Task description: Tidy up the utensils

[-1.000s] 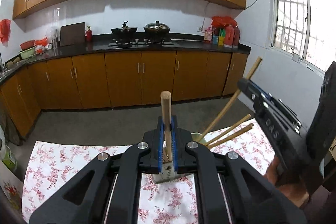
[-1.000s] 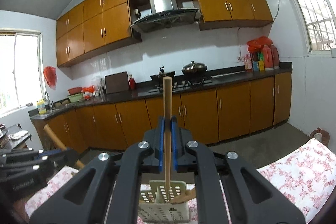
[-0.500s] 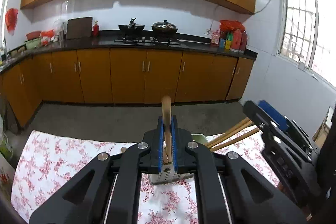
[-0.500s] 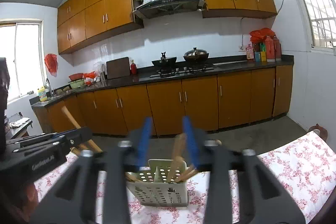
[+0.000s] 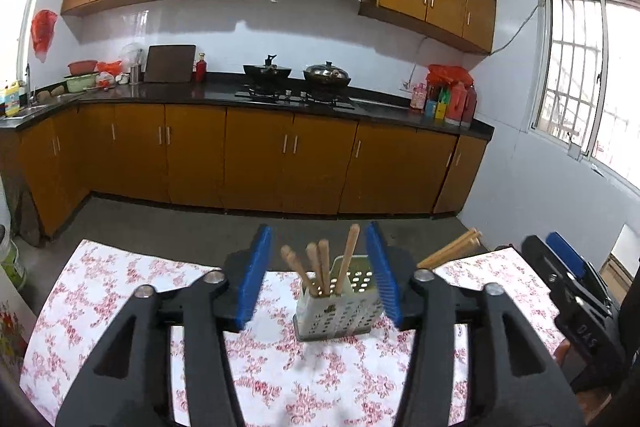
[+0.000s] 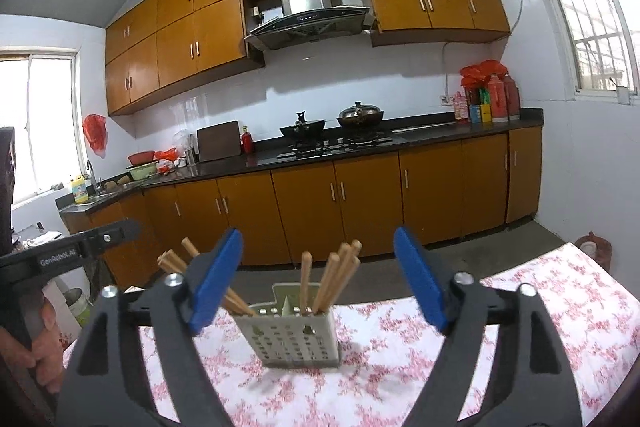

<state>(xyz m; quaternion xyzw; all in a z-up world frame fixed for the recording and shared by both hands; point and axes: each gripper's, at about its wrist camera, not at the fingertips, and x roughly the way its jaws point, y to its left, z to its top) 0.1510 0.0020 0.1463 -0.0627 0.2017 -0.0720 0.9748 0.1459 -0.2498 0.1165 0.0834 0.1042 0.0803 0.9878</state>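
Two grippers work over one worktop (image 5: 120,291) covered by a floral cloth, and both are letting go. The left gripper (image 5: 318,275) has its blue pads apart and its jaws are opening, with nothing pressed between them. The right gripper (image 6: 318,279) stands wider, its jaws opening too, equally empty.

Just ahead of each gripper, framed between its pads, stands one perforated pale utensil holder (image 5: 340,311), upright on the cloth. It carries wooden utensils (image 5: 320,267) standing on end. From the left wrist, four handles rise from the near compartment, three leaning left and one leaning right, and a bundle of about three chopsticks (image 5: 450,251) pokes out to the right past the right pad. From the right wrist, the holder (image 6: 294,335) shows a divider. One straight handle and a cluster of about four sticks (image 6: 334,275) fill the right part, while about three more sticks (image 6: 174,261) slant out to the left, partly hidden behind the left pad.

Only the left wrist shows the right gripper's body, at its far right. Only the right wrist shows the person's hand (image 6: 42,343), at its far left.

Beyond the worktop lie a grey floor, one run of brown cabinets and two pots (image 6: 332,123) on the hob.
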